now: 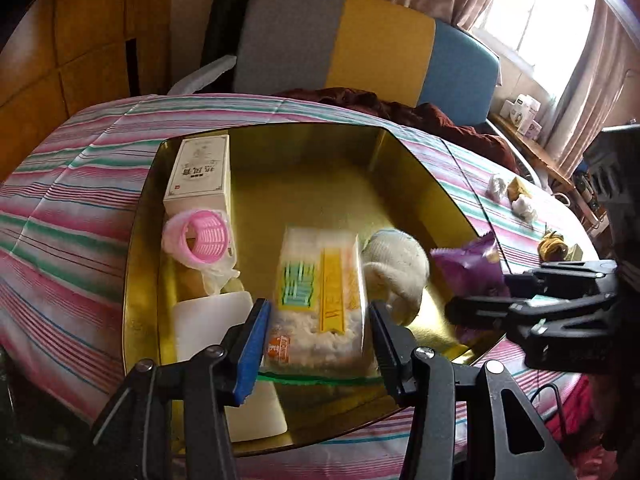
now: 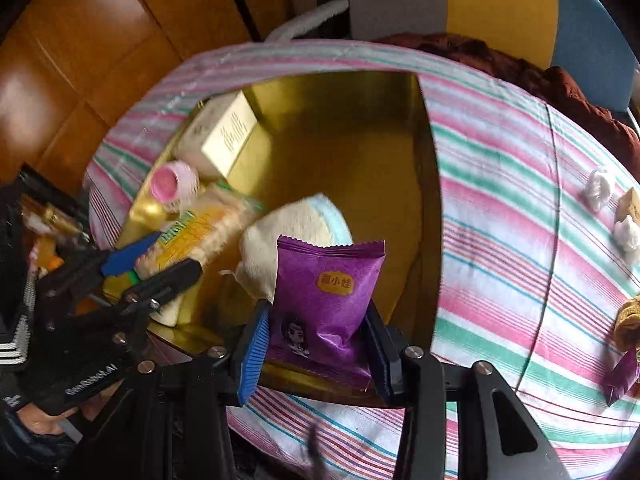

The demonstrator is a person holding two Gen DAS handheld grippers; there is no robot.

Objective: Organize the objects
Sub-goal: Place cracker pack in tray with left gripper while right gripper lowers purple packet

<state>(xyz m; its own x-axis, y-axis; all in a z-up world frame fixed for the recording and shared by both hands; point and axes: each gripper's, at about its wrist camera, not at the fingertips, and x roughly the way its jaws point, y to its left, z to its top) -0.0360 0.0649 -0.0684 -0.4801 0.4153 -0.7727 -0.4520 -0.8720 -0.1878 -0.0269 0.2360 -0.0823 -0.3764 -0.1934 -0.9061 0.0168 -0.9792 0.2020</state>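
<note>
Right gripper (image 2: 316, 344) pinching a purple snack packet (image 2: 326, 300) upright between its pads, above the near edge of the gold tin (image 2: 430, 216) on the striped cloth (image 2: 520, 240). Left gripper (image 1: 316, 328) clamped on a clear bag of rice crackers (image 1: 320, 288), over the tin's near middle. Inside: white box (image 1: 200, 172) far left, pink ribbed roller (image 1: 202, 238) nearer, cream plush (image 1: 396, 264) right of the bag.

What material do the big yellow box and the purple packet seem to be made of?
Box: probably tin-plated metal, glossy gold, because its walls mirror the things inside. Purple packet: likely foil-lined plastic film, with a satin sheen, creases and a zigzag sealed top edge.
</note>
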